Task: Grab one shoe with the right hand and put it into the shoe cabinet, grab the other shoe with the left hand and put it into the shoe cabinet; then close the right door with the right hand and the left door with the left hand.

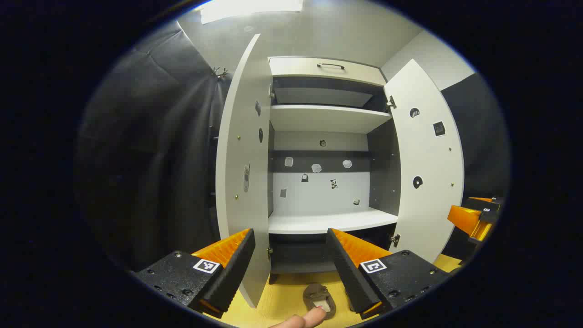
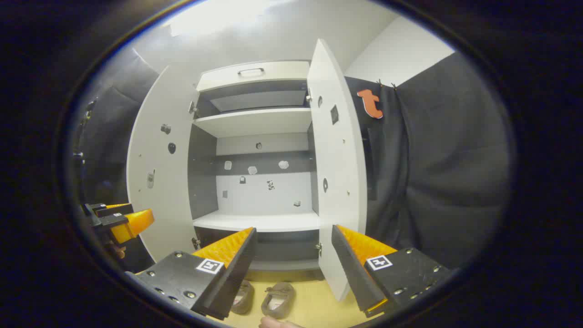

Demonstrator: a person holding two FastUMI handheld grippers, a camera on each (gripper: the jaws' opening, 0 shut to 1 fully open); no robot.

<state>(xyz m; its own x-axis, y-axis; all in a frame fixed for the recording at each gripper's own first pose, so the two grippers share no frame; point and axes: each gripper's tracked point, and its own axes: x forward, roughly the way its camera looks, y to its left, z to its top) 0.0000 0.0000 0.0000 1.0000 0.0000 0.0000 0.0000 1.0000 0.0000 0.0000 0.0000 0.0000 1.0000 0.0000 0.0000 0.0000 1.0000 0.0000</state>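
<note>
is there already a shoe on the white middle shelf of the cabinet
No, the white middle shelf lies bare in the right gripper view, and both brown slip-on shoes sit on the yellow floor before the cabinet.

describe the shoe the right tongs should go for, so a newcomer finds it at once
Start at the white shoe cabinet, both doors open. On the yellow floor before it lie two brown shoes side by side. Take the shoe lying in the gap between the right tongs; its partner is half hidden behind one finger.
</note>
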